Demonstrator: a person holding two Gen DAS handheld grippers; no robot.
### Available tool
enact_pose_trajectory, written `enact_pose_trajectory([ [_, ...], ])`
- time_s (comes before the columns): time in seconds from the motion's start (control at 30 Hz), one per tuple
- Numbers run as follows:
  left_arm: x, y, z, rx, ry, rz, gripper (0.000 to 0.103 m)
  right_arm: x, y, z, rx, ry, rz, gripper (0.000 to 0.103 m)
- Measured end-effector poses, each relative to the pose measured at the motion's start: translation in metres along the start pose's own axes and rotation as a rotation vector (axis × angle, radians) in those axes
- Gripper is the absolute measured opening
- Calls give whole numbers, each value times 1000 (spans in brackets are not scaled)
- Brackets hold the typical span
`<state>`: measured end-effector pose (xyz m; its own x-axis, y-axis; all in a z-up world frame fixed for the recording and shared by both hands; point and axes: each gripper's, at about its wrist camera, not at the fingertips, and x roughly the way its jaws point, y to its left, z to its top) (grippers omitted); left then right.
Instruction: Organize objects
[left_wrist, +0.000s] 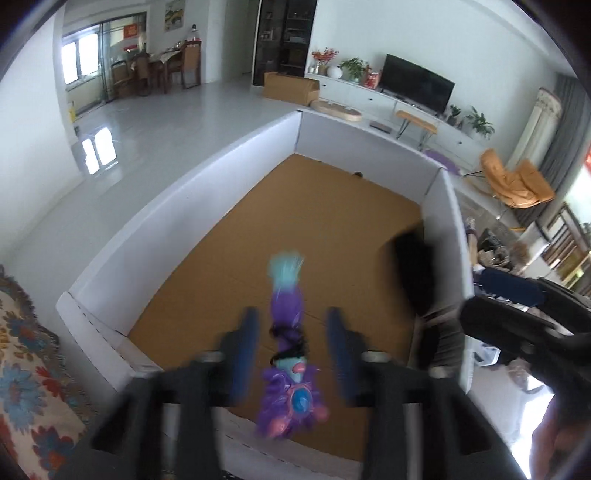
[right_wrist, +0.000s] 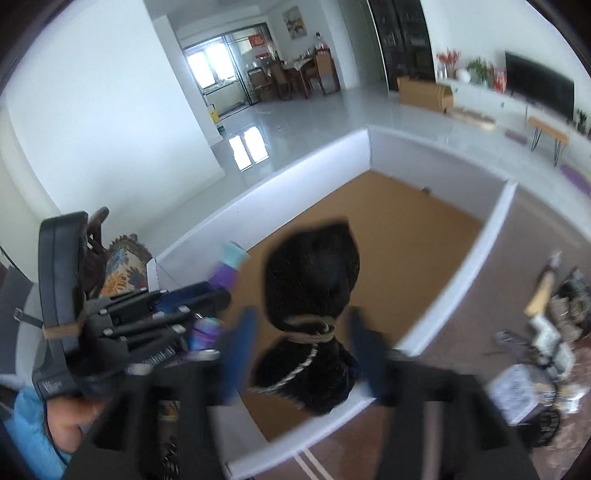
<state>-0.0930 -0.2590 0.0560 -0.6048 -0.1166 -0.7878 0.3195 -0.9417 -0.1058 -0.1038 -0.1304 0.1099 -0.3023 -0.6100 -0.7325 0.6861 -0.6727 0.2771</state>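
A large white-walled cardboard box (left_wrist: 184, 192) with a brown floor lies below both grippers. In the left wrist view, a purple and teal toy figure (left_wrist: 288, 354) hangs blurred between the spread fingers of my left gripper (left_wrist: 293, 347), over the box floor; the fingers do not touch it. In the right wrist view, a black drawstring pouch (right_wrist: 314, 295) tied with a cord is blurred between the spread fingers of my right gripper (right_wrist: 303, 350), above the box (right_wrist: 303, 170). The pouch also shows in the left wrist view (left_wrist: 413, 266).
A patterned rug or cushion (left_wrist: 26, 369) lies left of the box. A pile of assorted items (right_wrist: 546, 332) sits on the floor right of the box. A TV (left_wrist: 417, 85), cabinet, stool and orange chair (left_wrist: 513, 181) stand beyond.
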Motion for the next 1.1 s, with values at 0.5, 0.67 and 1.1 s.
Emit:
enact_pose_trajectory([
  [0.5, -65, -152, -104, 211, -126, -404, 98, -95, -114, -136, 34, -194, -432, 98],
  [0.67, -13, -209, -165, 294, 55, -428, 98, -115, -174, -216, 166, -85, -609, 98],
  [1.1, 31, -229, -192, 412, 73, -272, 98, -109, -212, -268, 292, 10, -692, 98],
])
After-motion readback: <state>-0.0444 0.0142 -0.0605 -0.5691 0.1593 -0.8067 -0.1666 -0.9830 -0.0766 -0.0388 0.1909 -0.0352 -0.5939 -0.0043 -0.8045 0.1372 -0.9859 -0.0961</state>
